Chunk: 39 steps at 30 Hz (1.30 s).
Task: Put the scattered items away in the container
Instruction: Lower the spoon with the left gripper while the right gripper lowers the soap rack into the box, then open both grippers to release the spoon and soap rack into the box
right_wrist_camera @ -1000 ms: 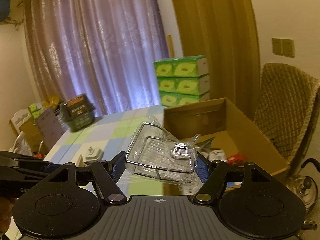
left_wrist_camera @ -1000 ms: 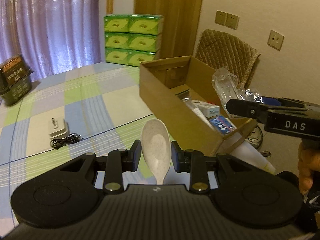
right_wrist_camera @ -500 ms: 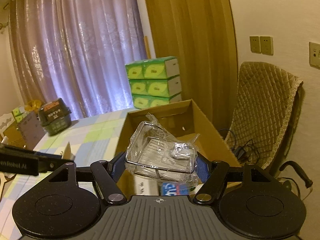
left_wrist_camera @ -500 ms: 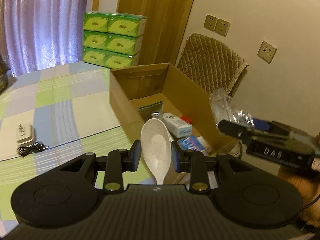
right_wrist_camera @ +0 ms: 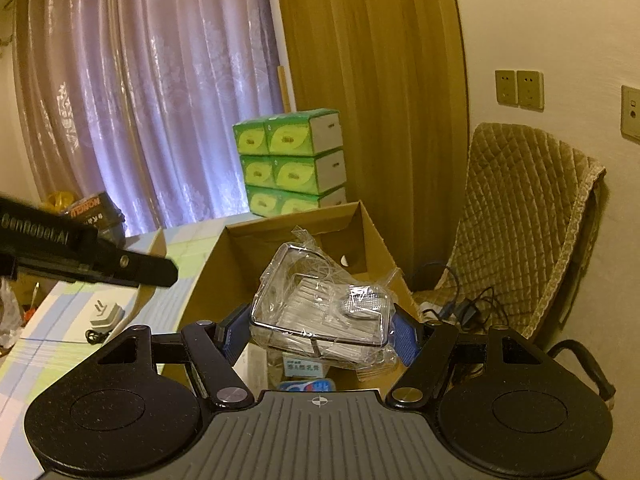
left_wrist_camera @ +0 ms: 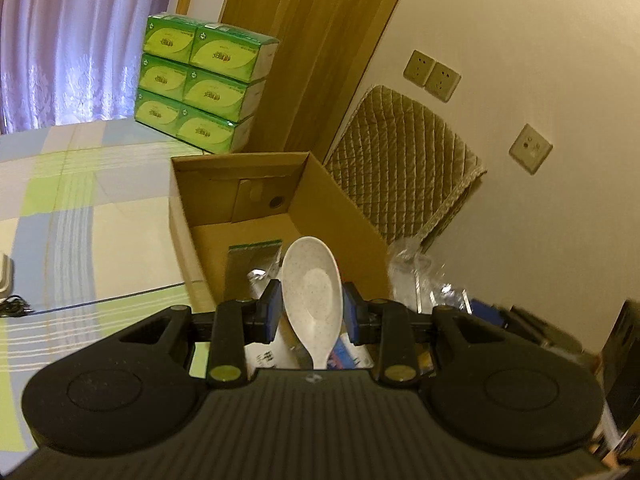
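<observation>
My left gripper [left_wrist_camera: 311, 316] squeezes the white speckled plastic spoon [left_wrist_camera: 313, 296], bowl pointing away, with the open brown cardboard box [left_wrist_camera: 340, 200] right below and ahead of it.

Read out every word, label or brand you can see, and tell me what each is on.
"GenRobot.AI": on the left gripper's black body, seen from the right wrist view.
"TERRON", roughly, first letters cut off: on the dark basket by the curtain.
Tissue packs: green logos, too small to read.
Small box in the carton: blue print, too blurred.
Blue packet: unreadable.
</observation>
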Each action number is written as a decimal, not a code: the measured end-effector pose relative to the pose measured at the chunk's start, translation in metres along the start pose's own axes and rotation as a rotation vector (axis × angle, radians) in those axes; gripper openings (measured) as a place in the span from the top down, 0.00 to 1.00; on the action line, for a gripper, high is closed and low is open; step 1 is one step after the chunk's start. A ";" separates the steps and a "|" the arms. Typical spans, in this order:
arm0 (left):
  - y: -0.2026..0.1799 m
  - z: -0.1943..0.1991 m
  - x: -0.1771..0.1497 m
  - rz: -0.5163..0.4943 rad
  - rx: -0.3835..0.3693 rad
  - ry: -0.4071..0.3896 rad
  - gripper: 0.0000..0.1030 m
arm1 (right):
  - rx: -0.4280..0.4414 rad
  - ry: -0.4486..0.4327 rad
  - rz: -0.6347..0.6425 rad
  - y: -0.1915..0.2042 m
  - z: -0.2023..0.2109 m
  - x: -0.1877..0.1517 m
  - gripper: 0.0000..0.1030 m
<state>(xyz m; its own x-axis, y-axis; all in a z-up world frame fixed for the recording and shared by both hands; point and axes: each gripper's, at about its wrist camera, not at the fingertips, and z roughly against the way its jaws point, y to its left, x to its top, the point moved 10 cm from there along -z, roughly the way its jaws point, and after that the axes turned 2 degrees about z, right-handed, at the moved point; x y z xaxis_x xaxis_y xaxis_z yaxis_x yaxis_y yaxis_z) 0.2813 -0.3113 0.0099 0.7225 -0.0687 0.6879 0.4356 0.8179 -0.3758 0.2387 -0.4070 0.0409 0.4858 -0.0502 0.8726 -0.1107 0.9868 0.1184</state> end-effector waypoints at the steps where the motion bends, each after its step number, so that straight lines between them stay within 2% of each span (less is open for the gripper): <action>1: 0.000 -0.003 0.004 0.011 -0.003 -0.001 0.74 | 0.000 0.001 0.002 -0.001 -0.002 0.000 0.29; 10: 0.004 -0.029 0.027 0.096 -0.021 0.003 0.74 | 0.000 0.016 0.020 -0.007 -0.019 0.003 0.29; 16: 0.018 -0.047 0.027 0.168 -0.006 0.006 0.74 | 0.003 0.025 0.028 -0.008 -0.030 0.004 0.29; 20: 0.025 -0.056 0.024 0.180 0.017 0.010 0.74 | 0.001 0.028 0.026 -0.010 -0.033 0.004 0.29; 21: 0.028 -0.057 0.022 0.179 0.032 0.015 0.65 | 0.000 0.029 0.025 -0.010 -0.034 0.003 0.29; 22: 0.030 -0.058 0.020 0.179 0.045 0.016 0.49 | 0.000 0.030 0.023 -0.011 -0.034 0.003 0.29; 23: 0.033 -0.058 0.018 0.180 0.053 0.013 0.48 | 0.000 0.030 0.023 -0.011 -0.035 0.003 0.29; 35: 0.043 -0.035 0.004 0.126 0.093 -0.005 0.47 | 0.002 0.033 0.027 -0.006 -0.033 0.004 0.29; 39: 0.042 -0.023 -0.001 0.100 0.102 -0.014 0.43 | 0.007 0.031 0.031 -0.002 -0.032 0.005 0.29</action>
<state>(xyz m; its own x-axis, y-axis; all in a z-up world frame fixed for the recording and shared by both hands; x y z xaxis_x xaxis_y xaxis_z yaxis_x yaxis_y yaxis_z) 0.3116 -0.2898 -0.0212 0.7514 0.0233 0.6594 0.3047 0.8742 -0.3781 0.2686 -0.4041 0.0299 0.5088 -0.0142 0.8608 -0.1324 0.9867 0.0946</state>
